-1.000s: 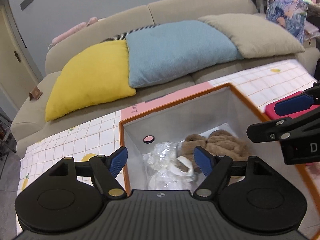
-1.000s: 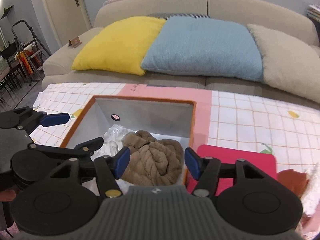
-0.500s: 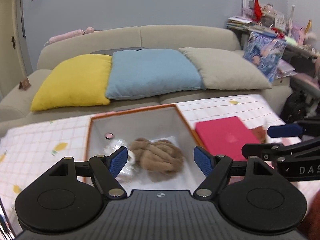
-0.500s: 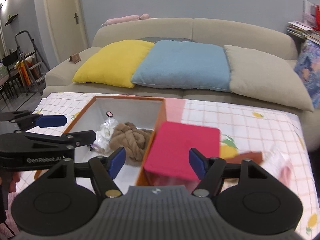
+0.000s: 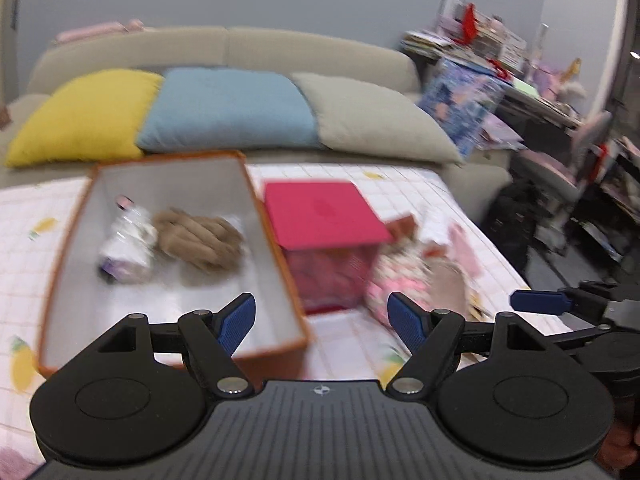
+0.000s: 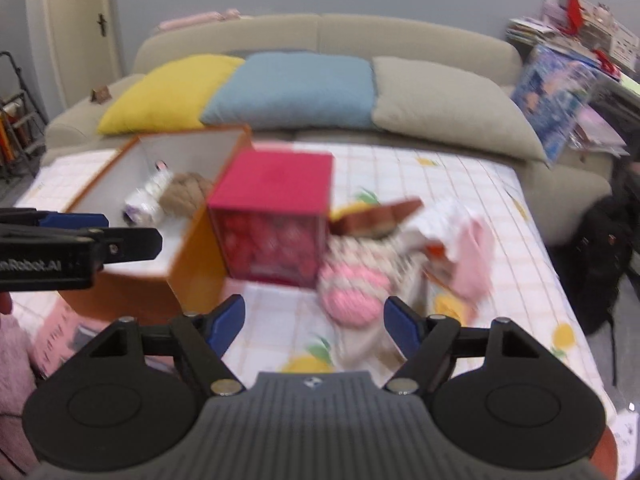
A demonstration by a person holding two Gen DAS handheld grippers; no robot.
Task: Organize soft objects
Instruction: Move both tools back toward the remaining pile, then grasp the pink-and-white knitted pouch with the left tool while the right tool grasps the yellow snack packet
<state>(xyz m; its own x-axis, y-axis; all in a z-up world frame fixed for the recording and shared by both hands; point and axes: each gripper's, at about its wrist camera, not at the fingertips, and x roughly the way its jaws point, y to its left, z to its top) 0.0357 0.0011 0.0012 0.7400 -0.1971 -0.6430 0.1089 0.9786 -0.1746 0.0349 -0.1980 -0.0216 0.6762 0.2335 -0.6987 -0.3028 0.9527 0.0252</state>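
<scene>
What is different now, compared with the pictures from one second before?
Both views swung from over the orange box toward the pile of soft things beside the red box. The right tongs are opening, nothing between them. Left tongs stay open and empty; the brown knot and plastic bag remain in the box.

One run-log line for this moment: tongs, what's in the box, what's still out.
left tongs: open, empty | right tongs: opening, empty | orange box: brown knot plush, clear bag | out: pink striped plush
</scene>
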